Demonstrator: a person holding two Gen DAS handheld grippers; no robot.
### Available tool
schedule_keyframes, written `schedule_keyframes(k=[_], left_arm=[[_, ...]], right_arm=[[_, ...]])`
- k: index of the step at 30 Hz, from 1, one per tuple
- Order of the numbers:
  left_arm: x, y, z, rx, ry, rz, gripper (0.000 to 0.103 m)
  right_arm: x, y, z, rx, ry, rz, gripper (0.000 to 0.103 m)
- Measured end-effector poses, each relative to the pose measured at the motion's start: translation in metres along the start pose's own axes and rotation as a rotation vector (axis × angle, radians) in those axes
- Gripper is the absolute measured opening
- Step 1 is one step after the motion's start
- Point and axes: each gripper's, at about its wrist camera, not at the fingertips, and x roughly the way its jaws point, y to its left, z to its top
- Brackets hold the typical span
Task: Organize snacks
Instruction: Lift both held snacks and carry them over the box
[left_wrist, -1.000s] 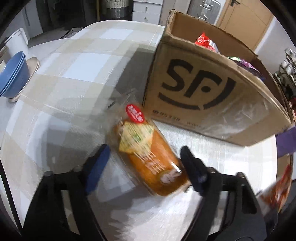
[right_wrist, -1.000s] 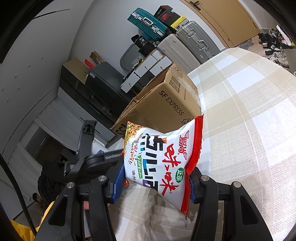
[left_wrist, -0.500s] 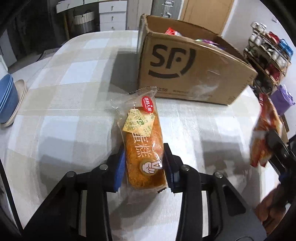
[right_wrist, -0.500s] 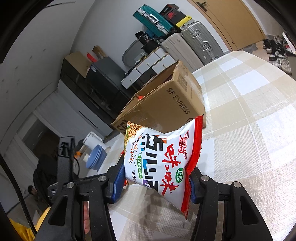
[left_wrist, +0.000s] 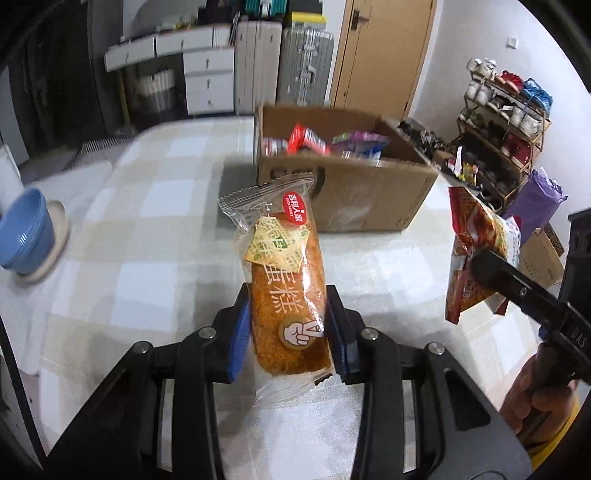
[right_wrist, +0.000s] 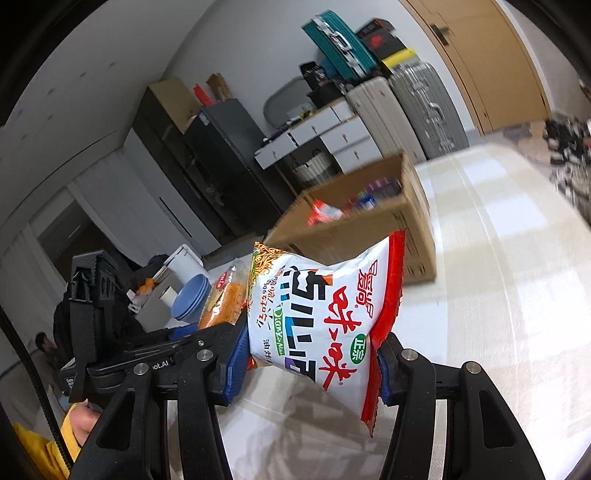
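My left gripper (left_wrist: 288, 328) is shut on a wrapped orange cake (left_wrist: 286, 280) and holds it upright above the checked table (left_wrist: 140, 229). My right gripper (right_wrist: 310, 354) is shut on a white and red noodle bag (right_wrist: 325, 317), also lifted; the bag shows at the right of the left wrist view (left_wrist: 476, 254). The open cardboard box (left_wrist: 343, 184) stands ahead of both, with several snack packs (left_wrist: 310, 138) inside. It shows in the right wrist view (right_wrist: 369, 225) too. The cake also shows to the left of the noodle bag (right_wrist: 223, 299).
Stacked blue bowls (left_wrist: 26, 236) sit on a plate at the table's left edge. A shoe rack (left_wrist: 506, 125), a purple bag (left_wrist: 535, 199) and a small carton (left_wrist: 541, 254) stand off the table to the right. Suitcases (left_wrist: 303, 66) and drawers line the far wall.
My left gripper closed on the cake and lifted it off the table toward the box. My right gripper kept hold of the noodle bag and rose, so the box interior now shows.
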Motion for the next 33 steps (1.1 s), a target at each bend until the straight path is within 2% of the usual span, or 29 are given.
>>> schedule_keyframes(k=[8,12,17,22,25,26,33], left_arm=[[-0.054,-0.003,0.026,0.015,-0.087,-0.06,0.034],[-0.068,0.005,0.056,-0.014,-0.102,-0.153,0.033],[-0.075,0.01,0.102,-0.01,-0.15,-0.17,0.034],[-0.061,-0.001,0.15,0.029,-0.15,-0.188,0.034],[-0.038,-0.01,0.177,0.059,-0.149,-0.133,0.034],[-0.031,-0.012,0.184,0.066,-0.15,-0.115,0.034],[0.03,-0.027,0.219,0.062,-0.099,-0.136,0.034]], right_arm=[[-0.017,0.038,0.055,-0.113,-0.039,-0.003,0.055],[-0.016,0.055,0.09,-0.168,-0.052,-0.013,0.055],[-0.001,0.059,0.132,-0.179,-0.047,-0.019,0.055],[0.025,0.05,0.168,-0.17,-0.024,-0.065,0.055],[0.042,0.041,0.185,-0.164,-0.004,-0.092,0.055],[0.047,0.039,0.189,-0.162,0.004,-0.099,0.055],[0.079,0.012,0.201,-0.148,0.046,-0.149,0.055]])
